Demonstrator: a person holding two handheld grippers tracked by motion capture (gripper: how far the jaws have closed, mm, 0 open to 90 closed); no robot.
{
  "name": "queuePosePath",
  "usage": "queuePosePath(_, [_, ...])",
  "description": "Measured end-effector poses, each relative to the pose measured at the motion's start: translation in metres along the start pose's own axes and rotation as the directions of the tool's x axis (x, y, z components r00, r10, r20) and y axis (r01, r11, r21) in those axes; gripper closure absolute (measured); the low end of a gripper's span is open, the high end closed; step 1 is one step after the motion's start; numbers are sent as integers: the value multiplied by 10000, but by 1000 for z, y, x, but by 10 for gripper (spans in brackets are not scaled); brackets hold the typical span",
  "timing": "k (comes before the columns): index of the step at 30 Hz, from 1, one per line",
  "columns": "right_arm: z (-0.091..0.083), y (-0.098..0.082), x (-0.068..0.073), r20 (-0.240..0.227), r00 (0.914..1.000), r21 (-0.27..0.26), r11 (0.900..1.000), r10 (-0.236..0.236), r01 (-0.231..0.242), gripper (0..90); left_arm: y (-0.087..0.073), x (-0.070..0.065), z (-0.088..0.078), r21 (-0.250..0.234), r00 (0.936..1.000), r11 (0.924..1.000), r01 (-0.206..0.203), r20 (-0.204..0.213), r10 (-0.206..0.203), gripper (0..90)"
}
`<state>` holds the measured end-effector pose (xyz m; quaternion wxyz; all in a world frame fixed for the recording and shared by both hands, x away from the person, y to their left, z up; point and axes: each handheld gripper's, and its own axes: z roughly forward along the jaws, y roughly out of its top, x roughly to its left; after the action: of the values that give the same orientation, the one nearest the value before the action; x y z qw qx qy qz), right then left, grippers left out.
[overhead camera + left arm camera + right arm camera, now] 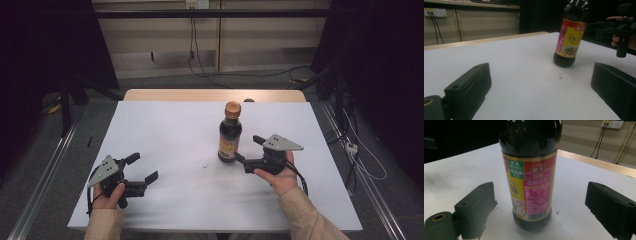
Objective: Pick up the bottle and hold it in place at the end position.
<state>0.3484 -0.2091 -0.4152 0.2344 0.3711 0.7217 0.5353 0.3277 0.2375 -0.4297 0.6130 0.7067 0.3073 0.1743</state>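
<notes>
the soy sauce bottle [230, 134] stands upright mid-table; the high view shows its orange cap [232, 108], cropped in the gripper views. right gripper [246, 152] jaws apart around it, untouching. left gripper [142, 167] gapes near the white table's [165, 130] front edge, bare surface around.

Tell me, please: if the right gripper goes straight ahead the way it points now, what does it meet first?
Most likely the bottle. The right gripper points at its lower body, jaws open and apart from it on both sides. Nothing else lies between them.
</notes>
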Motion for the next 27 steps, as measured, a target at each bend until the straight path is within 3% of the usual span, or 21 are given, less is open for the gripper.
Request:
queuePosePath(16, [31,9,18,-13,9999,-54,9999,-145,145,136,0,0,0,111,9999,9999,-106,1,106,28])
queuePosePath(27, [48,11,19,325,9995,-100,9999,-55,58,169,-1,0,2,169,9999,9998,-127,39,127,29])
